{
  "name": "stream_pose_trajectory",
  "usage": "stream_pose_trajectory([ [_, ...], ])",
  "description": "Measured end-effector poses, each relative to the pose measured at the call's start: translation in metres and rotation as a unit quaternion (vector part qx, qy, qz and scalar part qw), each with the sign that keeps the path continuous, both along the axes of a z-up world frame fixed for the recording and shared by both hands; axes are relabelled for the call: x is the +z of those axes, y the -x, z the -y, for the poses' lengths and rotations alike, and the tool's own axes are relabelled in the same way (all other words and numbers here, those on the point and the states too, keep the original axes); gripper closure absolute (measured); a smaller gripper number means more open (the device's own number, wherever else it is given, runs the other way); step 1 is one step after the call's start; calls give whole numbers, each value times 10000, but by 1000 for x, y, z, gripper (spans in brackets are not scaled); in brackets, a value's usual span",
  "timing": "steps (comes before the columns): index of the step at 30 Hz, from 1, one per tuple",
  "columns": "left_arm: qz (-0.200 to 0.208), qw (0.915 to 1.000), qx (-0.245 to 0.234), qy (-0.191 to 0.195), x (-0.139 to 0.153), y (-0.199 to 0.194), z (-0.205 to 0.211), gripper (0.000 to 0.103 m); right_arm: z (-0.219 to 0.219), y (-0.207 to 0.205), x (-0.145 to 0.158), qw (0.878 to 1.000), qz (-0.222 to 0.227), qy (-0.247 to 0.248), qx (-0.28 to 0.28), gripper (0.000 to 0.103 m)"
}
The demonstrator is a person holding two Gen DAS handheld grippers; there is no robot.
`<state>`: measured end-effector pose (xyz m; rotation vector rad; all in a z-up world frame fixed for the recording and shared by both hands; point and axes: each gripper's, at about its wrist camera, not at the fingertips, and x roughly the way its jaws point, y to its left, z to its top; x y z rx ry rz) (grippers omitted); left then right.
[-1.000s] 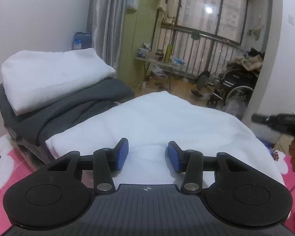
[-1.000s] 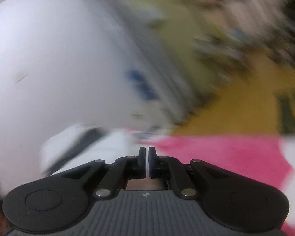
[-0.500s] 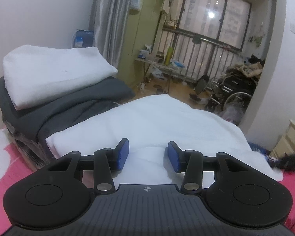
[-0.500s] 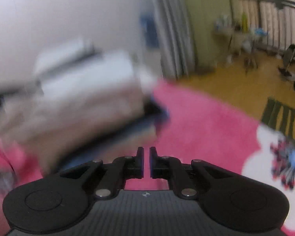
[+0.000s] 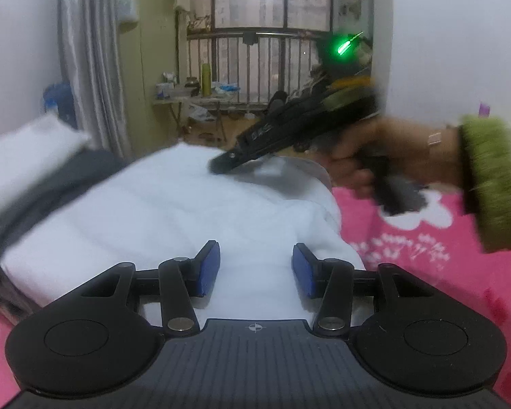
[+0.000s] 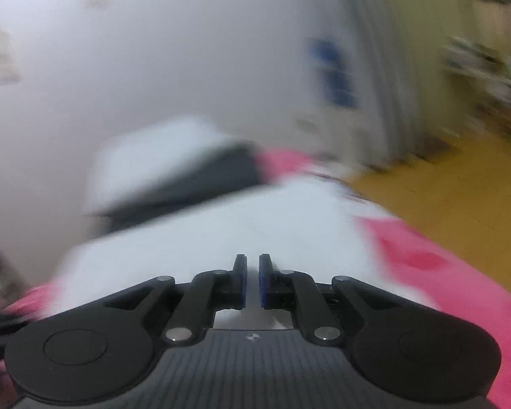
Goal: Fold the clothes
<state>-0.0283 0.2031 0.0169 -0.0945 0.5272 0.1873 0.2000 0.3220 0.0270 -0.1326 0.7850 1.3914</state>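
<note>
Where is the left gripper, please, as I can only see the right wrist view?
Observer: The left gripper hovers over the near edge of the white cloth, jaws apart and gripping nothing.
Operator: Thank you. How does the right gripper look from that side?
Observer: The right gripper points down at the cloth's far side. Blur hides whether it touches.
Operator: What is holding it?
Observer: A hand in a green sleeve grips its handle.
</note>
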Motion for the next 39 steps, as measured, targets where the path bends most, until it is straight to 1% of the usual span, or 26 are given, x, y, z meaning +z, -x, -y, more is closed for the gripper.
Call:
stream_pose_trajectory([
  [1,42,9999,10,112,1,3,-4,56,-5,-20,-5,9989,-173,72,-419,100],
  [2,79,9997,16,213,1,5,-8,55,-8,-38,-8,9966,-303,97,-764,97],
  [3,80,9997,-7,252,0,6,-9,55,-9,-47,-2,9959,-307,-35,-847,97],
  [4,81,9995,-30,290,0,7,-10,55,-11,-49,8,9967,-323,-230,-712,97],
  [6,83,9993,-75,368,-2,9,-11,55,-24,-40,26,9971,-490,-582,-82,96],
  [7,84,9991,-98,406,-2,10,-12,55,-34,-33,29,9962,-577,-604,253,96],
  [8,86,9989,-116,442,-3,11,-13,55,-43,-24,28,9948,-690,-483,581,81],
  [9,87,9989,-109,458,-3,11,-12,55,-53,-18,23,9933,-763,-304,816,72],
  [10,89,9988,-102,474,-3,11,-12,55,-65,-19,11,9943,-727,40,786,67],
  [11,91,9987,-96,488,-3,12,-11,55,-77,-21,-1,9952,-608,410,654,75],
  [12,87,9987,-102,485,-3,11,-11,55,-83,-26,-12,9964,-307,754,228,82],
  [13,73,9986,-125,501,-2,11,-11,55,-77,-35,-12,9964,-151,813,-212,95],
  [14,59,9985,-148,516,-2,11,-12,55,-71,-43,-13,9941,6,869,-652,85],
  [16,37,9983,-188,549,-3,12,-14,55,-56,-57,-11,9856,279,910,-1394,84],
  [20,126,9970,-136,752,-1,14,-22,55,19,-65,20,9946,287,97,-988,83],
  [21,176,9965,-103,807,1,14,-22,54,34,-54,29,9979,293,-86,-571,82],
  [22,223,9960,-76,860,2,14,-22,53,49,-41,36,9991,321,-248,-138,78],
  [23,236,9958,-93,881,2,13,-20,52,60,-27,37,9982,398,-335,304,69],
  [24,150,9965,-110,816,0,12,-17,52,69,-15,34,9966,401,-328,634,65],
  [26,-45,9985,-130,526,-2,10,-9,52,83,2,15,9941,367,-10,1021,63],
  [28,-96,9993,-89,345,3,16,-3,51,97,4,-12,9931,519,684,798,62],
  [30,-67,9988,23,492,15,25,-6,51,117,-3,-30,9886,521,1373,339,62],
  [32,-2,9981,127,598,28,35,-6,48,142,-15,-41,9784,417,2013,-220,62],
  [33,42,9978,171,633,34,39,-5,47,158,-16,-38,9750,332,2170,-340,62],
  [35,125,9976,189,650,47,45,4,45,180,-1,-18,9727,379,2259,-374,62],
  [39,332,9966,220,724,67,49,30,37,209,52,35,9747,501,2153,-318,59],
])
